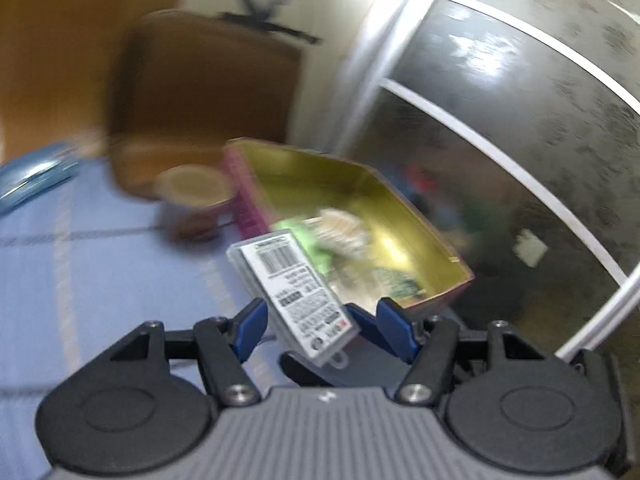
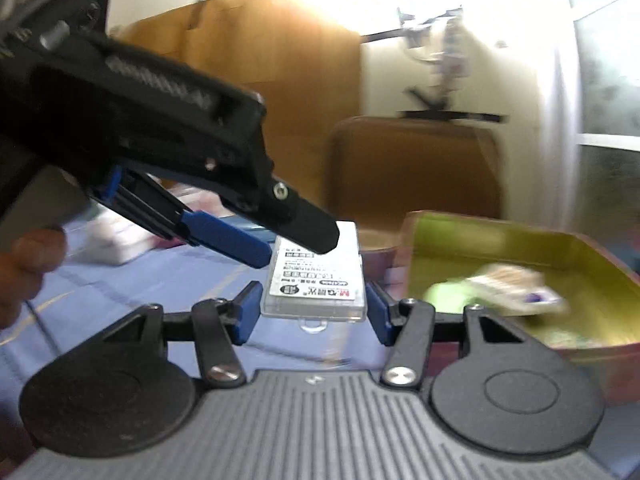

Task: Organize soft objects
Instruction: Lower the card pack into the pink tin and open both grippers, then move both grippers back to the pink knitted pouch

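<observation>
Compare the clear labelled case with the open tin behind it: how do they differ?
The clear case is flat and see-through with a white barcode label; the tin is opaque, gold inside, pink outside. The case is tilted, lifted off the blue cloth; the tin rests on it, holding packets. The tin is much larger. Both are rectangular.

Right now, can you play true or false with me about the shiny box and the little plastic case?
1. The plastic case sits between the left tongs. True.
2. The tin box is empty. False: a green thing and other bits lie inside.
3. The tablecloth is red. False: it is blue.
4. The tin box is gold inside. True.
5. The plastic case has a barcode label. True.
</observation>
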Tool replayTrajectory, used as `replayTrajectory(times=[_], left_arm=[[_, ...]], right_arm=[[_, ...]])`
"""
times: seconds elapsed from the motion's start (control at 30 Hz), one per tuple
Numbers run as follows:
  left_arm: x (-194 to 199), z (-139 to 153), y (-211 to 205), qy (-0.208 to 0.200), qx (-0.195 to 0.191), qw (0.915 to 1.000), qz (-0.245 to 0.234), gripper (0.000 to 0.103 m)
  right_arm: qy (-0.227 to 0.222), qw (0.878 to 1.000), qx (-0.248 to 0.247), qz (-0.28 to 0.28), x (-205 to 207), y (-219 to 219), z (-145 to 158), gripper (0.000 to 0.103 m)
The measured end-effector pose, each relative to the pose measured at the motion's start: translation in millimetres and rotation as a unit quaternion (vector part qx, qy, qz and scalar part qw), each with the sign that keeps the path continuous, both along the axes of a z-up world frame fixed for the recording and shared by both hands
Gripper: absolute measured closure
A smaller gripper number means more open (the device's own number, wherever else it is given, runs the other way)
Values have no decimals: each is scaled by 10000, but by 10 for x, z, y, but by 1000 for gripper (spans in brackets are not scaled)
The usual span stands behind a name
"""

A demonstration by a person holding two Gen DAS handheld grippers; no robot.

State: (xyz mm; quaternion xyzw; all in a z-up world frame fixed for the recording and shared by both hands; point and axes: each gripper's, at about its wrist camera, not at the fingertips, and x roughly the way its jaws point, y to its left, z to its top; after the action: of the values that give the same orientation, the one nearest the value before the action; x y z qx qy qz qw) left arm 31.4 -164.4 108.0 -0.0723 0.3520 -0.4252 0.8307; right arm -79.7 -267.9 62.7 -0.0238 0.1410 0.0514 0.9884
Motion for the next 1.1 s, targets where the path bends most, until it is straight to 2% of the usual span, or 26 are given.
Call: replayTrajectory(times=[0.2, 0.33, 0.47, 0.57, 0.7, 0.8, 0.87, 0.97, 1.1], left_arm=[[175, -58, -716, -155, 122, 9992, -354, 42], [297, -167, -923, -301, 409, 9987, -3, 40], [314, -213, -715, -188, 307, 9992, 195, 39], [300, -206, -465, -416, 328, 9976, 454, 37], [355, -276, 1, -639, 491, 9906, 1103, 36], [489, -405, 508, -555, 545, 9798, 1841, 36], [572, -498, 906, -436, 524, 9680, 2415, 36], [639, -647, 1477, -342, 527, 9453, 3200, 36], [657, -868, 2045, -393, 696, 9150, 3954, 36]], right_arm=[[-6, 9968, 117, -789, 167, -485, 13, 45], [290, 9894, -124, -1418, 421, -640, -105, 43], [229, 9892, 348, -1403, 299, -728, -146, 43], [117, 9892, 297, -1429, 214, -641, -128, 43], [-104, 9909, 433, -1268, 183, -506, -31, 43], [-187, 9948, 477, -879, 254, -300, 67, 43], [-133, 9977, 445, -496, 328, -102, 107, 43], [127, 9989, 444, 54, 543, 203, 100, 43], [615, 9939, 643, 649, 1012, 590, 36, 43]])
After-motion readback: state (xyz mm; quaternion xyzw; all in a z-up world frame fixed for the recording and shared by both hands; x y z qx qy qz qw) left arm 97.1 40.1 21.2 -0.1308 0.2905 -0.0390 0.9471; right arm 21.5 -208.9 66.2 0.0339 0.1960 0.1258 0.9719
